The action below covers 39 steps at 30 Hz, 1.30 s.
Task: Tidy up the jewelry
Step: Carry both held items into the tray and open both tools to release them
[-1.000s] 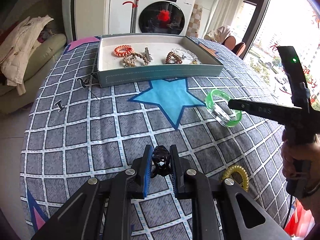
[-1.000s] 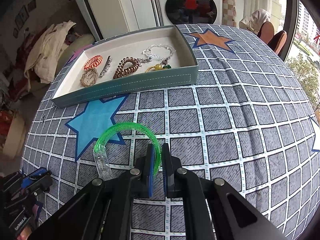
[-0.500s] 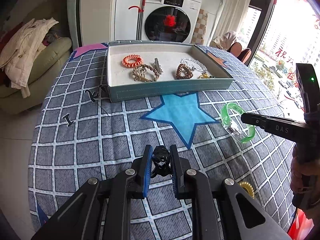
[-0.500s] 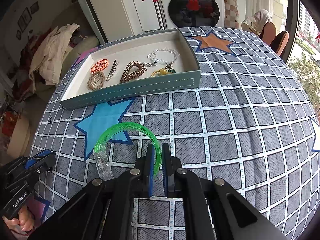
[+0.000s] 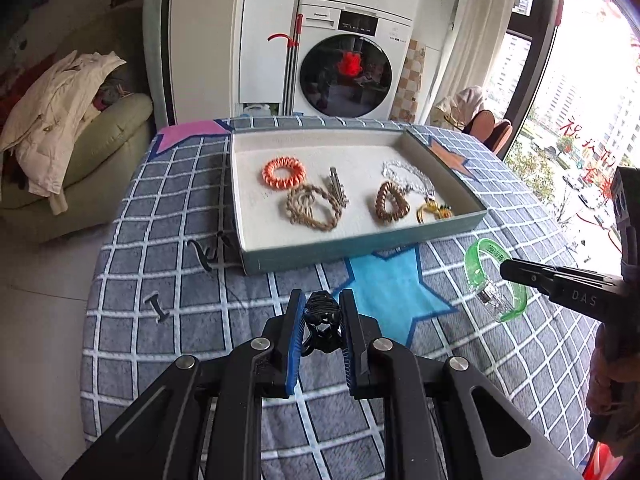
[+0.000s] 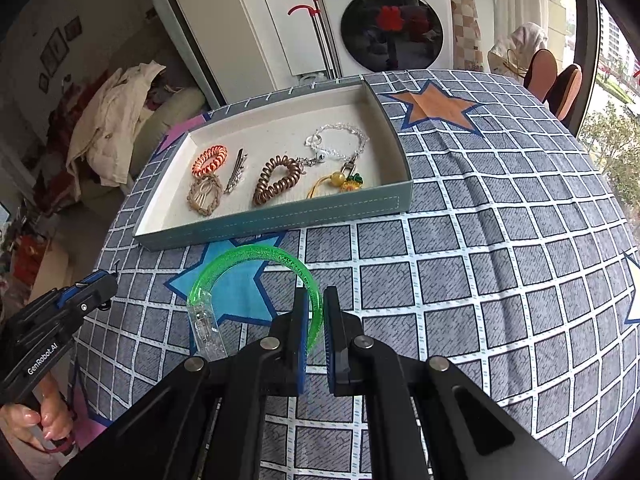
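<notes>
Jewelry lies gathered in a shallow teal cardboard tray (image 5: 360, 254) with a cream lining, set on a table under a grey checked cloth with coloured stars (image 6: 500, 240). Inside the tray sit an orange coiled hair tie (image 5: 283, 173), a beige braided cord bracelet (image 5: 312, 208), a thin metal hair clip (image 5: 338, 191), a brown spiral hair tie (image 5: 391, 202), a clear beaded chain bracelet (image 6: 340, 140) and a yellow cord charm with a small sunflower (image 6: 340, 186).

The left gripper (image 5: 322, 314) hangs above the cloth, just short of the tray's near wall, with its blue-padded fingers (image 5: 294, 332) pinching a small black claw hair clip (image 5: 322, 316).

The right gripper (image 6: 316, 320) is held over the blue star, its fingers pressed onto the rim of a translucent green plastic bangle with a clear clasp (image 6: 248, 272). The bangle is off the cloth, in front of the tray's right end as the left wrist view shows it (image 5: 482, 276).

Behind the table stand a white front-loading washing machine (image 6: 394, 24) and a pale sofa heaped with a cream jacket (image 5: 60, 120).
</notes>
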Available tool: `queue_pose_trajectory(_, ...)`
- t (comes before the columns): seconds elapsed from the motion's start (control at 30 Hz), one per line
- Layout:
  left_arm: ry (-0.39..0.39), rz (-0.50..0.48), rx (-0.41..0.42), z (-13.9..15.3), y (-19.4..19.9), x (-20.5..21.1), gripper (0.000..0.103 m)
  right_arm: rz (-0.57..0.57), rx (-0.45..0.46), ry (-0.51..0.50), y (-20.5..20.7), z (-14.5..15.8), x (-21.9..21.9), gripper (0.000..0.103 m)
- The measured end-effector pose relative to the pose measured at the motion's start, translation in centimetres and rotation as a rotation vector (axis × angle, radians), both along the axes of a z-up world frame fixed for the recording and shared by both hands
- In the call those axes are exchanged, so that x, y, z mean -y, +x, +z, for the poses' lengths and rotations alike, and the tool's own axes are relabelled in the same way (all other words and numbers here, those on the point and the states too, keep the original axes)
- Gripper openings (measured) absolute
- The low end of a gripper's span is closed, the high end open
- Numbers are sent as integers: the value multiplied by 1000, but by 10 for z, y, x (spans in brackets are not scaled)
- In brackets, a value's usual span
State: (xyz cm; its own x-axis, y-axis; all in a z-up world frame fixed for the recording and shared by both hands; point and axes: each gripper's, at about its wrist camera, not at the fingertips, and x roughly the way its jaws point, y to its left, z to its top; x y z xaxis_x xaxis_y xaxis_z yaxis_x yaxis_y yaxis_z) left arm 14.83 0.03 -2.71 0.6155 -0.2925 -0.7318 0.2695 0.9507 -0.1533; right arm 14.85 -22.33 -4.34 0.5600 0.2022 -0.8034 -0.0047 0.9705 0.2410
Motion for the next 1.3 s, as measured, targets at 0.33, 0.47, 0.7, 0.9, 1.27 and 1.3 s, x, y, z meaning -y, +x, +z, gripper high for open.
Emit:
queue_pose_trajectory(0.33,-11,22,33,13,37,2,37,-9,31,14,34,17,1,8)
queue_pose_trajectory(0.47,0,30,45,16,56,6,37,-19,36,8,52,20,3,8)
queue_pose_trajectory(0.7,20,52,48,13,87,15,37,-53,25,1,86,17,8,8)
queue_pose_trajectory(0.9,44,112,19,-1,120,23,37,-80,8,-20,115,3,3,8)
queue_pose_trajectory(1.27,127,115,-1,-28,154,35,37,-121,-12,-77,150,-21,8,8)
queue_pose_trajectory(1.3,130,113,-4,-31,155,35,37,-121,-17,-79,153,-24,8,8)
